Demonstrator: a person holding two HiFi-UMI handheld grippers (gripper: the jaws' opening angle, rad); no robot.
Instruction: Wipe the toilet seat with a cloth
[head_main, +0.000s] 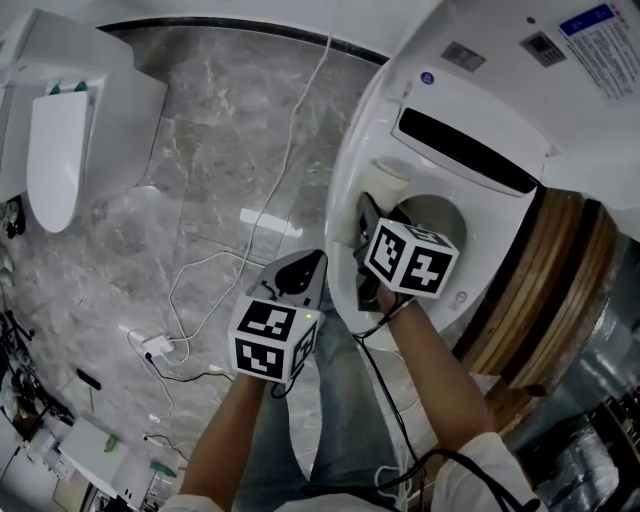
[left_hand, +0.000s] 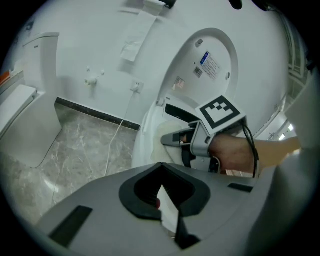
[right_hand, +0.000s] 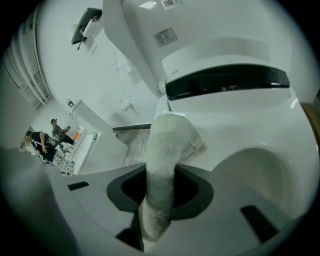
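Observation:
The white toilet seat (head_main: 343, 196) is down with its lid (head_main: 520, 70) raised. A white cloth (head_main: 386, 184) lies on the seat's back left part, and my right gripper (head_main: 367, 212) is shut on it. In the right gripper view the cloth (right_hand: 167, 145) runs from between the jaws of the right gripper (right_hand: 152, 225) onto the seat (right_hand: 240, 135), just below the dark strip under the lid. My left gripper (head_main: 308, 262) hovers beside the bowl's front left, shut with nothing in it. The left gripper view shows the right gripper (left_hand: 172, 140) and the cloth (left_hand: 169, 131) on the seat.
A second toilet (head_main: 60, 130) stands at the far left. A white cable (head_main: 290, 130) trails over the marble floor to an adapter (head_main: 160, 347). Wooden slats (head_main: 560, 290) flank the bowl's right side. The person's legs (head_main: 340, 420) stand in front of the bowl.

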